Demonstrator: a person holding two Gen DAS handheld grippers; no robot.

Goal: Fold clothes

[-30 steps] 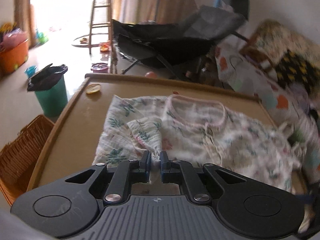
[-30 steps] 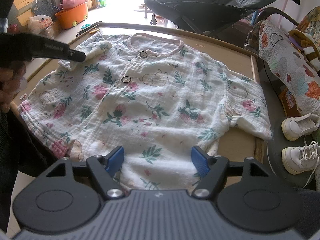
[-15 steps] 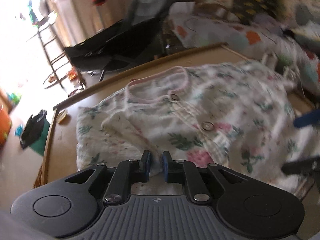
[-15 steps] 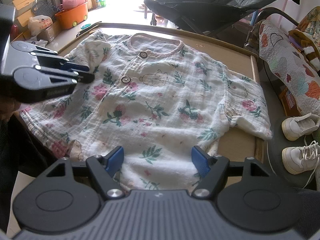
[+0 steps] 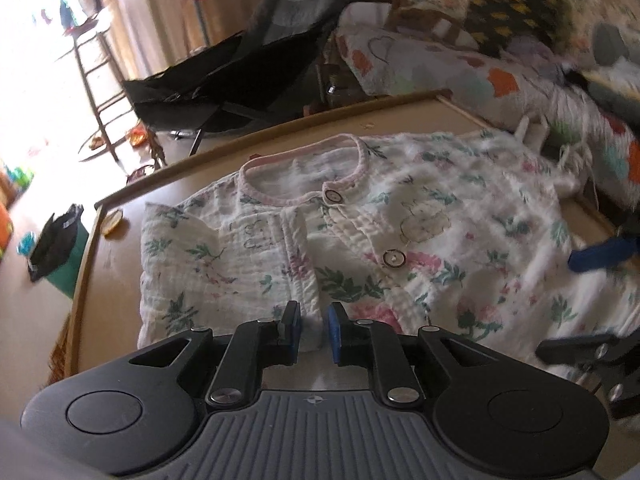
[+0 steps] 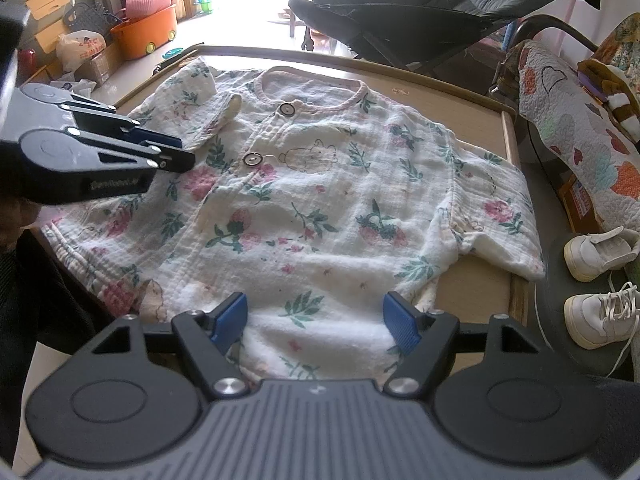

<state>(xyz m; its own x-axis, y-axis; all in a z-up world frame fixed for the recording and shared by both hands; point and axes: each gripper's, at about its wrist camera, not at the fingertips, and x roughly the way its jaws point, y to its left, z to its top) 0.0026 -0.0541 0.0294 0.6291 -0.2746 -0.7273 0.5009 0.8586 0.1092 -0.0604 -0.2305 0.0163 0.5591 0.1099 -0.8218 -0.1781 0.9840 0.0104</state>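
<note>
Setting: a lived-in family home. A wooden-rimmed table (image 6: 506, 128) is taken as the reference. Beyond its far edge a dark reclining chair (image 6: 420, 20) is seen; to its left, an orange toy tub (image 6: 146, 34) and stacked cardboard boxes (image 6: 40, 4); to its right, a patterned quilt (image 6: 568, 120) and white sneakers (image 6: 600, 280) on the floor.

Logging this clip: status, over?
Left gripper just opening, sleeve released. Right gripper open over hem. Floral shirt flat, one sleeve folded in. Nothing obstructing.
</note>
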